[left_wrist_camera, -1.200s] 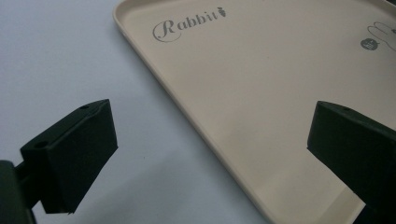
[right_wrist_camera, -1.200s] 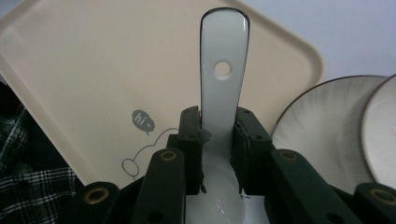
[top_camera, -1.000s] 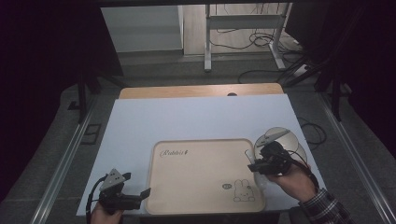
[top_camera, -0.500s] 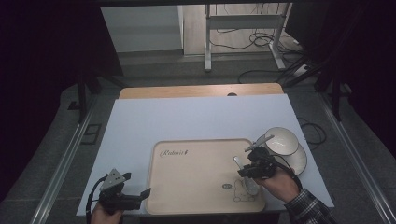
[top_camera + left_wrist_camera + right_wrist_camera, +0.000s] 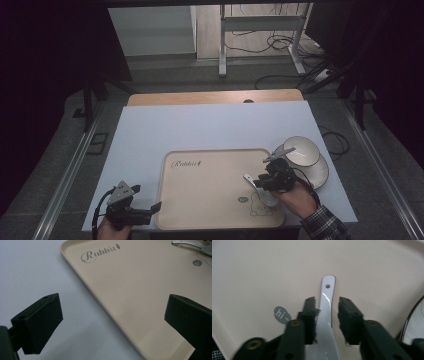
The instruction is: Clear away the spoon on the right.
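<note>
A beige tray (image 5: pixel 210 190) printed "Rabbit" lies on the white table top. My right gripper (image 5: pixel 260 182) is low over the tray's right part, near the rabbit drawing. It is shut on the handle of a white spoon (image 5: pixel 248 178), whose bowl end rests by the drawing. In the right gripper view the spoon handle (image 5: pixel 325 302) runs up between the pads over the tray (image 5: pixel 274 272). My left gripper (image 5: pixel 155 207) is at the tray's front left corner, open. Its jaws (image 5: pixel 112 317) straddle the tray rim (image 5: pixel 105 307) with nothing between them.
A white bowl (image 5: pixel 300 150) and a white plate (image 5: pixel 320 172) stand just right of the tray, behind the right hand. A wooden strip (image 5: pixel 215 96) borders the table's far edge. Floor cables and a metal stand lie beyond.
The right gripper has come left and down from over the bowl to the tray, with the spoon in it. The left gripper has stayed where it was.
</note>
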Action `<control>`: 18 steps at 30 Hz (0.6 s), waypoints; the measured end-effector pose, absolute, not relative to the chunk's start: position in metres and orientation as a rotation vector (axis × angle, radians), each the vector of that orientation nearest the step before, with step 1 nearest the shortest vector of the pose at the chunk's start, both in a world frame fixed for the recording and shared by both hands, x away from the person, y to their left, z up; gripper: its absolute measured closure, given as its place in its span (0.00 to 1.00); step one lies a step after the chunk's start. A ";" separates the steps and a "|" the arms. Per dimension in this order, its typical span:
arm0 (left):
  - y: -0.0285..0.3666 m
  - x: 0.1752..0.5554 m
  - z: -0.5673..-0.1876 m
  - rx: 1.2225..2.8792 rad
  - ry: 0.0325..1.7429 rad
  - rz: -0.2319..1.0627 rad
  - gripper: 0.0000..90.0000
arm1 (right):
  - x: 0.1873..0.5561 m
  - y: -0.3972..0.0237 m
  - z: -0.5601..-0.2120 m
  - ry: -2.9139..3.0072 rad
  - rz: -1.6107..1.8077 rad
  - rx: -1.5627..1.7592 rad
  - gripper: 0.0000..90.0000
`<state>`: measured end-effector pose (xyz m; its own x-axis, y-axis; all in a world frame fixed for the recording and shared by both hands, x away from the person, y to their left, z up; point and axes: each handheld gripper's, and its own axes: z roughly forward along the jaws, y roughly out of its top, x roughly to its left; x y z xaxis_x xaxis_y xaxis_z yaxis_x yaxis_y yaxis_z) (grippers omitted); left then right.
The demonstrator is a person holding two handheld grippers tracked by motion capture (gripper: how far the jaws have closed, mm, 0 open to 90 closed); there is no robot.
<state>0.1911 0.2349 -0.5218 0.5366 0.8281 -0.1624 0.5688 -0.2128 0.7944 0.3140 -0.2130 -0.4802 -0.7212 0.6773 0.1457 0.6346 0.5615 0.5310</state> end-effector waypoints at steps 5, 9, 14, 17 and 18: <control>0.235 0.191 -0.522 1.903 1.142 0.376 0.01 | 0.305 -0.206 -0.485 2.721 0.907 1.018 1.00; 0.235 0.191 -0.522 1.904 1.141 0.376 0.01 | 0.302 -0.201 -0.492 2.738 0.890 0.975 1.00; 0.235 0.191 -0.522 1.910 1.138 0.379 0.01 | 0.301 -0.197 -0.499 2.749 0.859 0.963 1.00; 0.234 0.191 -0.522 1.915 1.137 0.383 0.01 | 0.303 -0.199 -0.501 2.735 0.865 0.982 1.00; 0.234 0.191 -0.522 1.916 1.136 0.383 0.01 | 0.304 -0.200 -0.502 2.727 0.865 0.987 1.00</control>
